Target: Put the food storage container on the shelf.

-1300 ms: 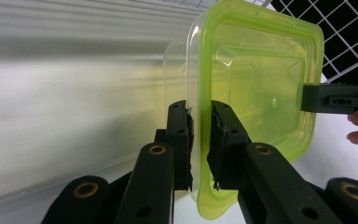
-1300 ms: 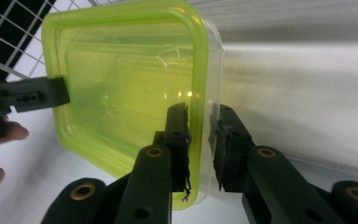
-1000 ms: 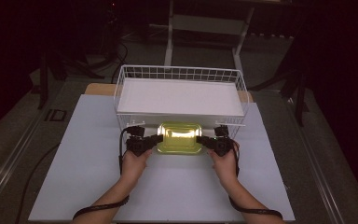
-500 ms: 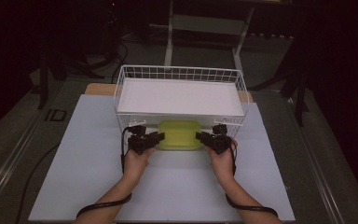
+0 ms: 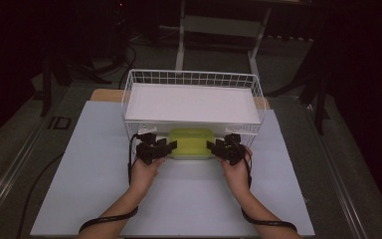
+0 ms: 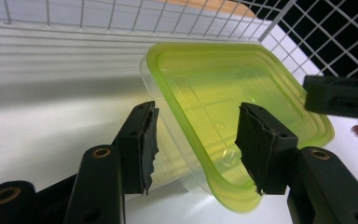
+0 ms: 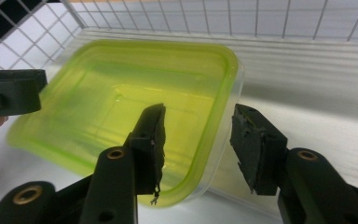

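Note:
A clear container with a yellow-green lid (image 5: 191, 143) rests on the white table, tucked under the front of a white wire rack (image 5: 189, 74). My left gripper (image 5: 168, 147) is at its left end and my right gripper (image 5: 212, 147) at its right end. In the left gripper view the left gripper (image 6: 198, 140) straddles the container's (image 6: 205, 93) corner rim, pads off it. The right gripper (image 7: 200, 135) likewise straddles the container's (image 7: 121, 93) edge without pressing. Both pairs of jaws have just been opening.
The rack carries a white shelf board (image 5: 191, 102) above the container and has wire mesh sides. The white tabletop (image 5: 179, 204) stretches toward the person; both forearms lie over it with cables trailing. Dark stands and legs rise behind the table.
The container has slid a little farther under the rack's front. Both grippers, shut on its ends a second ago, have opened their jaws and let go; the hands barely moved.

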A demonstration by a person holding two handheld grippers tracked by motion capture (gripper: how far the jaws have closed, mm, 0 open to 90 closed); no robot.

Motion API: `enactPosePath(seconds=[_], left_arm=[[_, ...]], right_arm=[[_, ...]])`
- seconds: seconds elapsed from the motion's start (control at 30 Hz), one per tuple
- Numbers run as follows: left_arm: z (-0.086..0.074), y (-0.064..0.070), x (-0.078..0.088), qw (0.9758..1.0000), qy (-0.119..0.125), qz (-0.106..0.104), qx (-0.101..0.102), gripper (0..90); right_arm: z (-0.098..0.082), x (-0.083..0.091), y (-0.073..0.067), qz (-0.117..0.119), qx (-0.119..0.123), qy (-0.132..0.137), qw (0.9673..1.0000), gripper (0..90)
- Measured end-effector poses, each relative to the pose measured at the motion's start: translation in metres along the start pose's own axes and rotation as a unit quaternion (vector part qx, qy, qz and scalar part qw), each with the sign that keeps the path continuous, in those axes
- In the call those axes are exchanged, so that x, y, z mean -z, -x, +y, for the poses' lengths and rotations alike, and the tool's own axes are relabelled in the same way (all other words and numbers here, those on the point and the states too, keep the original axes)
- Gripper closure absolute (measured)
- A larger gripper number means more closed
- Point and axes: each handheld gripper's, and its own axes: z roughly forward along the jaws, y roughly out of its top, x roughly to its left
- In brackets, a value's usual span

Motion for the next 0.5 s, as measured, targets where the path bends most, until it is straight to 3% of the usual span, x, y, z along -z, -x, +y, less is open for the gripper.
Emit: enactPosePath(seconds=[0.03,0.13,0.27,0.33,0.5], left_arm=[[-0.001,0.002,0.003,1.0,0.001,0.002,0.008,48.5],[-0.002,0.004,0.011,0.9999,0.001,-0.009,-0.008,46.9],[-0.005,0.008,0.02,0.9998,0.003,-0.016,-0.015,46.9],[-0.009,0.013,0.03,0.9994,0.004,-0.018,-0.03,46.9],[-0.018,0.017,0.048,0.9988,0.006,-0.028,-0.039,43.2]], right_arm=[[-0.001,0.003,-0.002,0.0,0.005,0.001,1.0,53.3],[-0.003,0.013,-0.009,-0.004,0.026,0.004,0.9997,53.4],[-0.007,0.026,-0.019,0.007,0.035,0.002,0.9994,53.3],[-0.01,0.031,-0.025,0.011,0.046,0.004,0.9989,53.3],[-0.016,0.037,-0.035,0.038,0.039,-0.01,0.9985,54.5]])
